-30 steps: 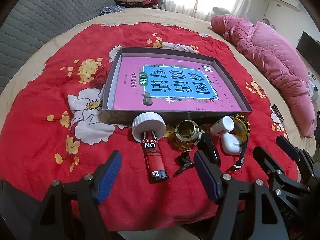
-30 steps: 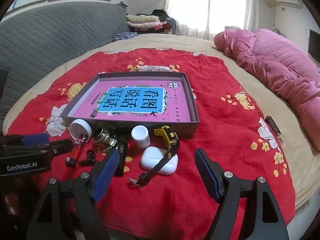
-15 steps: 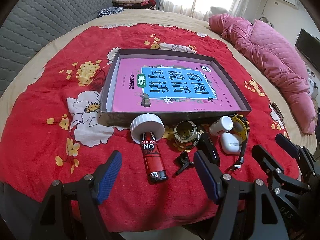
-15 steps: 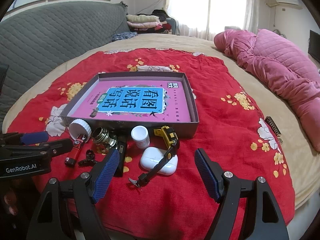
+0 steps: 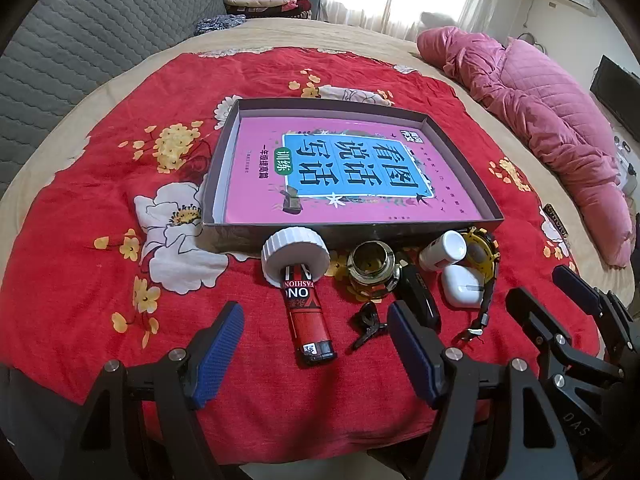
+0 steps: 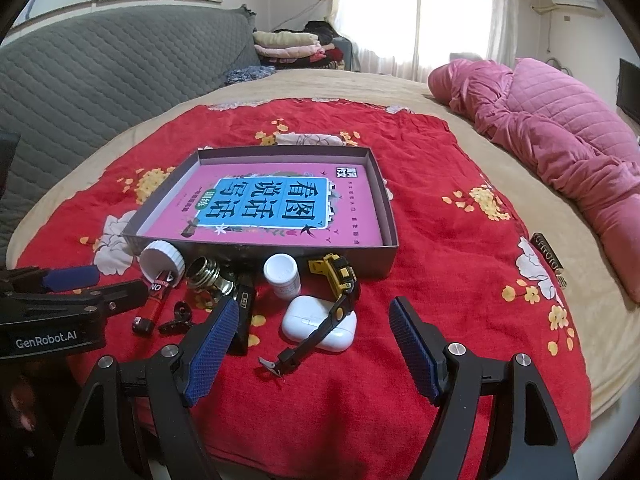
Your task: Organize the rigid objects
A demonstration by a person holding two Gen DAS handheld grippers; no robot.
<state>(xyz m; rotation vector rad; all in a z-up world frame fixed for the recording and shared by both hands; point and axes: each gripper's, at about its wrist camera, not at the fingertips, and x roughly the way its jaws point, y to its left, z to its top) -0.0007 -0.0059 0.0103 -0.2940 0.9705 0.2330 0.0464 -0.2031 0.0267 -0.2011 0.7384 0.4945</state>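
Lighter (image 5: 308,320), earbud case (image 6: 319,323) (white) beside tray (image 5: 456,144).

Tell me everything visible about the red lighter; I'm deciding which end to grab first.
The red lighter is a slim, glossy plastic-looking stick lying flat on the red floral cloth, in front of the shallow box. White letters "ON" and "FASHION" run across its body, and its near end is black with a small white sticker. Its far end sits tucked inside the mouth of a ribbed white cap lying on its side. Nothing grips it; the left gripper hangs open just short of it.
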